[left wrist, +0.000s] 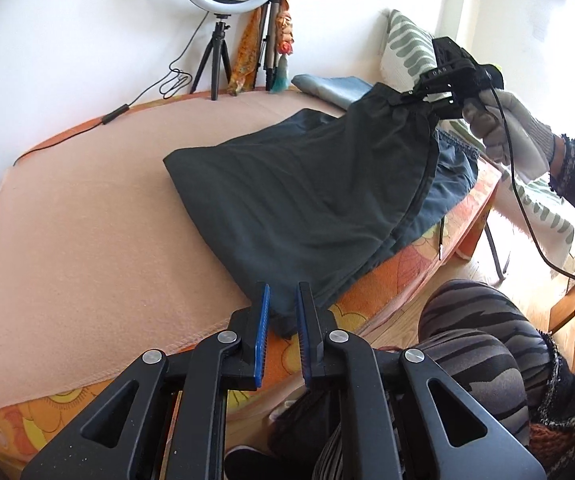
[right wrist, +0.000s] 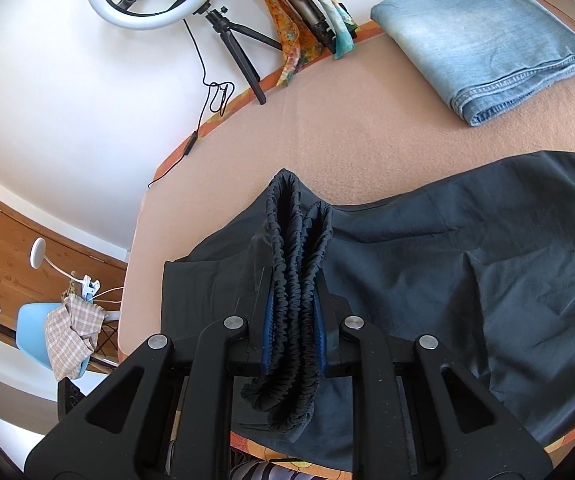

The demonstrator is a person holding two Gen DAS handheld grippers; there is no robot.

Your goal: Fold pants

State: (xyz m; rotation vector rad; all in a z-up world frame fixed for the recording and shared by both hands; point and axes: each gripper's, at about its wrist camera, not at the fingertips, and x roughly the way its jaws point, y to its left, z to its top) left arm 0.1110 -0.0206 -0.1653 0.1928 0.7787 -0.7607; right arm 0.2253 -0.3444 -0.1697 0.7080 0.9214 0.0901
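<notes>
Dark grey pants (left wrist: 307, 196) lie on a peach blanket (left wrist: 87, 220) on the bed, one end lifted. My left gripper (left wrist: 283, 300) sits at the near corner of the pants by the bed edge; a fold of cloth lies between its blue pads, which stand slightly apart. My right gripper (right wrist: 293, 312), also in the left wrist view (left wrist: 419, 98), is shut on the gathered elastic waistband (right wrist: 291, 280) and holds it raised above the bed. The rest of the pants (right wrist: 467, 280) drape down to the right.
Folded light blue jeans (right wrist: 483, 40) lie at the bed's far side. A ring light on a tripod (left wrist: 223, 0) and scarves (left wrist: 283, 40) stand against the wall. A patterned pillow (left wrist: 407, 48) is at the far right. My striped knee (left wrist: 475, 332) is beside the bed edge.
</notes>
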